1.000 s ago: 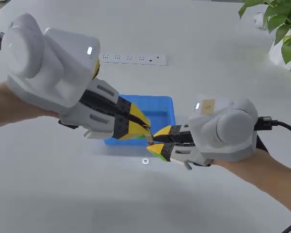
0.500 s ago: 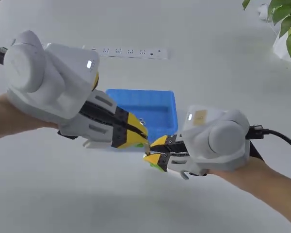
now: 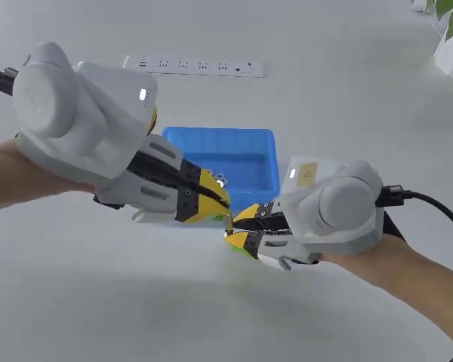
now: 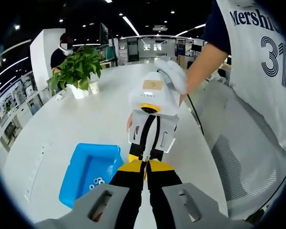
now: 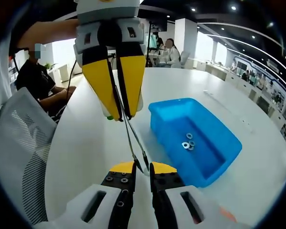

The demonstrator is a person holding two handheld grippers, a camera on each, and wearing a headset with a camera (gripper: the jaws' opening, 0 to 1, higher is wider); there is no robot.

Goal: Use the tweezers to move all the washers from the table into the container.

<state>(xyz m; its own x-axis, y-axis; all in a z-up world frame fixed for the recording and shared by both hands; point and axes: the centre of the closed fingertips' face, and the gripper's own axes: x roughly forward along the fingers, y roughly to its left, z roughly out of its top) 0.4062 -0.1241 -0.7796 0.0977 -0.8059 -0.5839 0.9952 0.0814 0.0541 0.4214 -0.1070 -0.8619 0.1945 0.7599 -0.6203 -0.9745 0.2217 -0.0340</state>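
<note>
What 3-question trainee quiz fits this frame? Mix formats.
1. True or false: the blue container already holds washers.
2. What lies on the table beyond the container in the head view? A) power strip B) mug C) screwdriver
3. Short answer: which gripper's jaws clamp the handle end of the tweezers?

Key: 1 true; 2 A; 3 left gripper.

Washers (image 3: 220, 181) in container (image 3: 241, 143) on table (image 3: 325, 98)
</note>
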